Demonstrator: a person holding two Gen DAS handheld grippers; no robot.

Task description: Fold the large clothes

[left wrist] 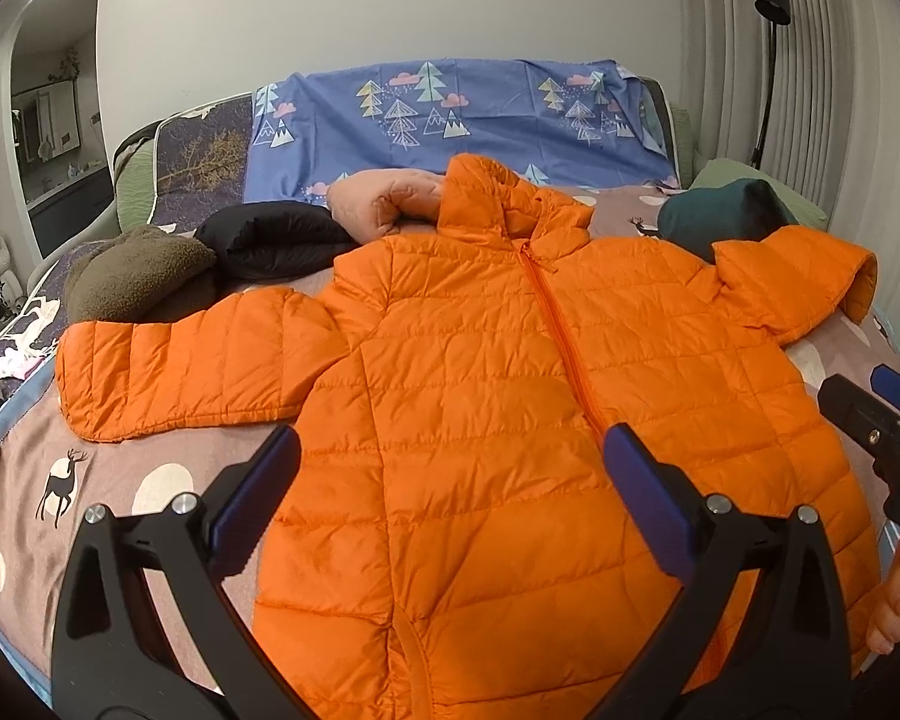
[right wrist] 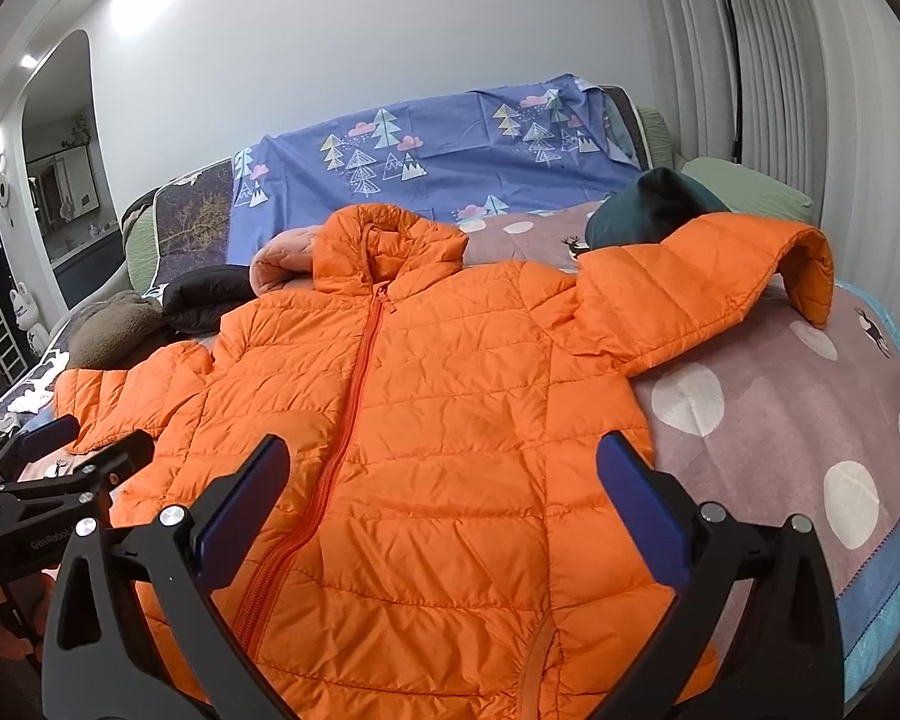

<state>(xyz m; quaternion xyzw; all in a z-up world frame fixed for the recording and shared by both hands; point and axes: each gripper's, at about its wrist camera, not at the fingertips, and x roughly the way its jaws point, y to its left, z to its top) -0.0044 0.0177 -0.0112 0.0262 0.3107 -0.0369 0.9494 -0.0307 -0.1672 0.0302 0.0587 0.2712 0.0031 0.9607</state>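
Note:
An orange quilted puffer jacket (left wrist: 480, 408) lies front up and zipped on the bed, both sleeves spread out; it also shows in the right wrist view (right wrist: 438, 420). Its left sleeve (left wrist: 180, 372) lies flat. Its right sleeve (right wrist: 708, 294) rests partly on a dark green bundle. My left gripper (left wrist: 450, 480) is open and empty, above the jacket's lower left half. My right gripper (right wrist: 444, 492) is open and empty, above the lower right half. Each gripper shows at the edge of the other's view, the right one (left wrist: 876, 414) and the left one (right wrist: 72, 456).
The bed cover (right wrist: 780, 432) is mauve with white dots and deer. Behind the jacket lie a brown fleece (left wrist: 138, 276), a black garment (left wrist: 270, 240), a pink garment (left wrist: 384, 198) and a dark green bundle (left wrist: 720, 216). A blue tree-print sheet (left wrist: 450, 120) covers the headboard. A floor lamp (left wrist: 771, 60) stands at the right.

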